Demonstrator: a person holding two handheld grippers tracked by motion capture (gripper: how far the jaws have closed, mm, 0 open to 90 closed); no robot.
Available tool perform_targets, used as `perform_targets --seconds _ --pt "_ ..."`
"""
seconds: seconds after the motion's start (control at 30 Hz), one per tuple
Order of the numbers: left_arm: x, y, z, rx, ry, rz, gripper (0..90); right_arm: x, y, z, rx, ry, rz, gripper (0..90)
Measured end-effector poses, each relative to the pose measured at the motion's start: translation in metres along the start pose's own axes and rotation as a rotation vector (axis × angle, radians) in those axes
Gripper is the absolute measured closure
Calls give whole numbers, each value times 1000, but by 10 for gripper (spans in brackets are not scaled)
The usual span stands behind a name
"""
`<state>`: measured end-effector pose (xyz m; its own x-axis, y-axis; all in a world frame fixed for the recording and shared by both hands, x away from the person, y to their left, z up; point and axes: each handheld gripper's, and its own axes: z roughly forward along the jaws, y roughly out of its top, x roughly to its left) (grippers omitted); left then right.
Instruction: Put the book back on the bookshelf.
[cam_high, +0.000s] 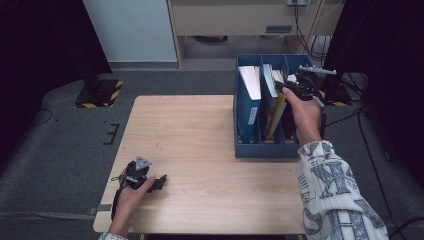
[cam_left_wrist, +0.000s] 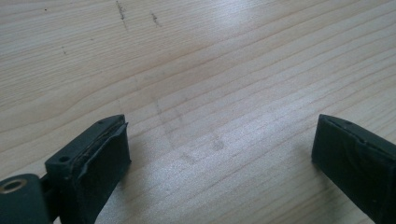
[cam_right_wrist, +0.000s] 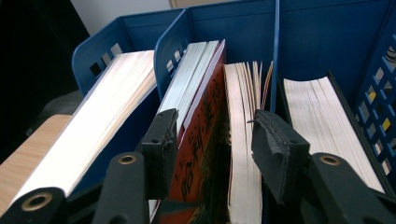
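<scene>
A blue three-slot file holder (cam_high: 260, 149) stands at the table's right side with books upright in it. My right gripper (cam_high: 286, 86) hovers over its middle slot. In the right gripper view, the right gripper (cam_right_wrist: 215, 140) is open, its jaws straddling a red-covered book (cam_right_wrist: 205, 112) and a pale-paged book (cam_right_wrist: 240, 107) beside it, with the pads not clearly pressing on them. My left gripper (cam_high: 162, 181) rests near the table's front left. In its own view the left gripper (cam_left_wrist: 219, 154) stands wide open over bare wood.
A thick white-paged book (cam_right_wrist: 107, 102) fills the holder's left slot and another book (cam_right_wrist: 317, 116) the right one. The wooden table (cam_high: 200, 130) spreads left of the holder. Beyond the table are grey floor, a cabinet and cables.
</scene>
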<state>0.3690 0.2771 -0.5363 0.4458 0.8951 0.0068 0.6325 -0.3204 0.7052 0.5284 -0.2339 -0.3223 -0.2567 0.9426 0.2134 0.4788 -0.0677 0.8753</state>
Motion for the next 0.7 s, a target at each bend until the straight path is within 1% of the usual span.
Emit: perform_targets --seconds 0.33,0.5,0.53,0.57,0.63,0.7 --pt "0 0 0 0 1 -1 34 1 1 -10 -11 26 9 446" --pt "0 0 0 -2 1 -4 34 1 0 -11 -5 26 7 386" --pt "0 0 0 -2 2 -4 34 0 -1 -11 -1 24 3 354" --pt "0 0 0 -2 1 -4 34 0 -1 -11 -1 24 3 354" --pt "-1 0 0 -2 2 -4 33 -1 -1 -12 -7 28 16 309" --pt "-1 0 0 -2 2 -5 33 -2 -1 -13 -10 31 15 298"
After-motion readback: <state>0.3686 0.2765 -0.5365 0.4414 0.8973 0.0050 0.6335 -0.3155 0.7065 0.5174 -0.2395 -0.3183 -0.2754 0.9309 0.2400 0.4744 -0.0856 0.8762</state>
